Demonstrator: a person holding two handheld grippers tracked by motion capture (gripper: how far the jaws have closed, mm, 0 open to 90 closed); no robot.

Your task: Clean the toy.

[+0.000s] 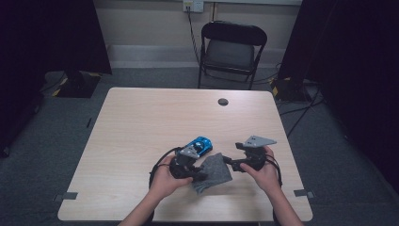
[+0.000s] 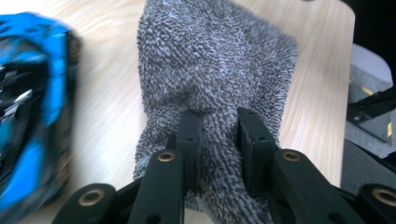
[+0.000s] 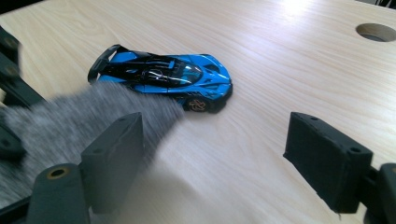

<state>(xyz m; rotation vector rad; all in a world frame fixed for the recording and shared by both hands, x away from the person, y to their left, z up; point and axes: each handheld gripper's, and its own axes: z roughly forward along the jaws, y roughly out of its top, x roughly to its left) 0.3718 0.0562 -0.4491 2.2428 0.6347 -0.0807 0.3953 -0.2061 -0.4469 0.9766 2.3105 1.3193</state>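
Two grippers work here: the left gripper [image 2: 218, 140] clenches a grey microfibre cloth [image 2: 215, 65] bunched ahead of it, probably for wiping; the right gripper [image 3: 224, 163] gapes empty, a blue toy car [image 3: 163, 79] just beyond.

The high view is dimly lit: the pale table [image 1: 141, 141] is evenly illuminated from above, while both upper corners of the frame are lost in near-black. Soft shadows are cast just beside the hands at lower centre. In the left gripper view, the blue toy car [image 2: 32, 116] at the left edge is smeared by motion blur, while the grey cloth [image 2: 215, 60] is rendered sharply. In the right gripper view, the cloth [image 3: 70, 121] at lower left is streaked, and glare is seen on the wood at the top edge.
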